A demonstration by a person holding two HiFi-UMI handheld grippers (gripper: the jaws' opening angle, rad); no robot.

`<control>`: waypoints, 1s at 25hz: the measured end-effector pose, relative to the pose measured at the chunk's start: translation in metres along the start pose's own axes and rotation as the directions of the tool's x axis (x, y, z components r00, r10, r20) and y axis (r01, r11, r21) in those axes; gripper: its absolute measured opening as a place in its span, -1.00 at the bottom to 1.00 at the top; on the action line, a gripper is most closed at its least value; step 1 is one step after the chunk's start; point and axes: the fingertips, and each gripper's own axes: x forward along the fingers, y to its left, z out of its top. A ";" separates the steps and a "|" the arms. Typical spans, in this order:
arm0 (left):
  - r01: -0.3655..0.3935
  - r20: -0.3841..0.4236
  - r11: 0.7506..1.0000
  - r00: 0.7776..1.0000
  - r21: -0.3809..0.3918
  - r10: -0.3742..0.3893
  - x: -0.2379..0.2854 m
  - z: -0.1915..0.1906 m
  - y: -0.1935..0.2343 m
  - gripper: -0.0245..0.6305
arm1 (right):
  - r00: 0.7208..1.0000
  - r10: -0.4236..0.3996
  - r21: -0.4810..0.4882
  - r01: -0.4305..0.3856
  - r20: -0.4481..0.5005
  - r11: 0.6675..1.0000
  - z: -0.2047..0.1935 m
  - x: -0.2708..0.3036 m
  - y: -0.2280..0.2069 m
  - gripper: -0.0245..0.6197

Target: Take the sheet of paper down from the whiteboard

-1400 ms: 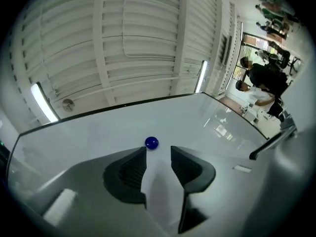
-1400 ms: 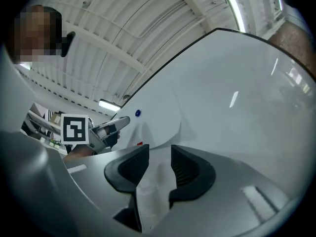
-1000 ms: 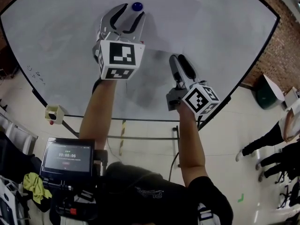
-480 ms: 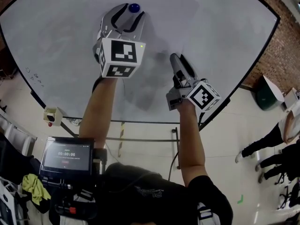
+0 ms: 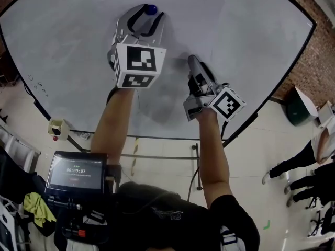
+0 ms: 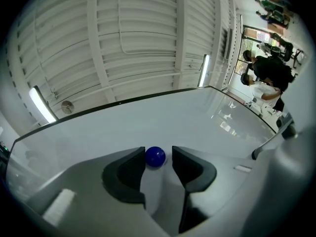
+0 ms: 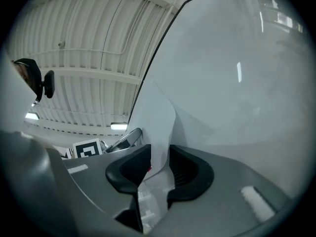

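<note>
Two grippers are up at the whiteboard (image 5: pixel 251 41). Left gripper (image 5: pixel 148 15): jaws wide apart, just been closing a bit, w/ a blue magnet (image 6: pixel 155 156) sitting between the tips on the board. It's right by one jaw, not clamped afaict. Right gripper (image 7: pixel 159 154), lower and to the right: jaws approx half open, just been closing, w/ the sheet of paper (image 7: pixel 158 115) running between them. The paper's near edge bows off the board, rest lies up against it, and the pads don't seem to pinch it yet. Room: ribbed ceiling (image 6: pixel 138 33) w/ strip lights, brick wall (image 5: pixel 314 61) on the right, ppl (image 5: pixel 301 163) standing nearby, small screen (image 5: pixel 76 172) lower left.
</note>
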 end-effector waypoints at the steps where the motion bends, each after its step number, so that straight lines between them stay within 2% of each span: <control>1: 0.001 -0.001 1.000 1.000 0.000 -0.001 0.000 0.000 0.000 -0.40 | 1.000 0.007 0.003 -0.007 0.009 1.000 0.001 0.001 0.001 -0.58; 5: 0.007 -0.003 1.000 1.000 0.002 -0.007 0.000 -0.001 0.003 -0.42 | 0.999 0.028 -0.001 -0.028 0.034 1.000 0.009 0.007 0.003 -0.67; 9: 0.009 0.000 1.000 1.000 -0.004 -0.009 0.002 -0.001 0.006 -0.54 | 0.998 -0.015 -0.017 0.016 0.057 1.000 0.015 0.012 -0.003 -0.88; 19: 0.034 0.023 0.999 0.999 -0.025 -0.033 0.002 0.003 0.000 -0.55 | 0.994 -0.016 -0.009 0.017 0.110 1.000 0.019 -0.002 0.001 -0.88; 25: 0.045 0.047 0.996 0.998 -0.080 -0.041 -0.002 0.004 -0.003 -0.55 | 0.992 -0.022 -0.032 0.026 0.122 0.999 0.025 -0.012 0.010 -0.88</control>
